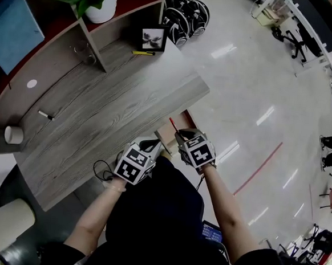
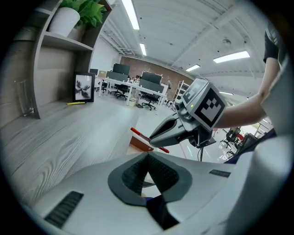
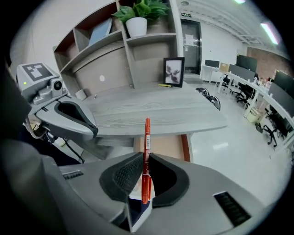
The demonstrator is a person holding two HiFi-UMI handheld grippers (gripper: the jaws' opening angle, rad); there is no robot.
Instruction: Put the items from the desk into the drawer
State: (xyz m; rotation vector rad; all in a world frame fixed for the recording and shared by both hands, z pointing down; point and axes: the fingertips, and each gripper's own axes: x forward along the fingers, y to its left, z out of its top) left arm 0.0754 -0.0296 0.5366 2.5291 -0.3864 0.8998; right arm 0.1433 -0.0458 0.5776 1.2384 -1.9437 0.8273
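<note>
My right claw (image 3: 146,158) pinches the red pen (image 3: 147,134) between its pads. The pen sticks out over the open drawer (image 3: 161,146) under the desk (image 3: 151,110) edge (only this claw's own view shows the pinch up close). My left claw (image 2: 148,158) is closed with nothing in it, just beside the right one. The head view shows a black marker (image 1: 45,115) far back on the desk, which my left claw's view does not show.
</note>
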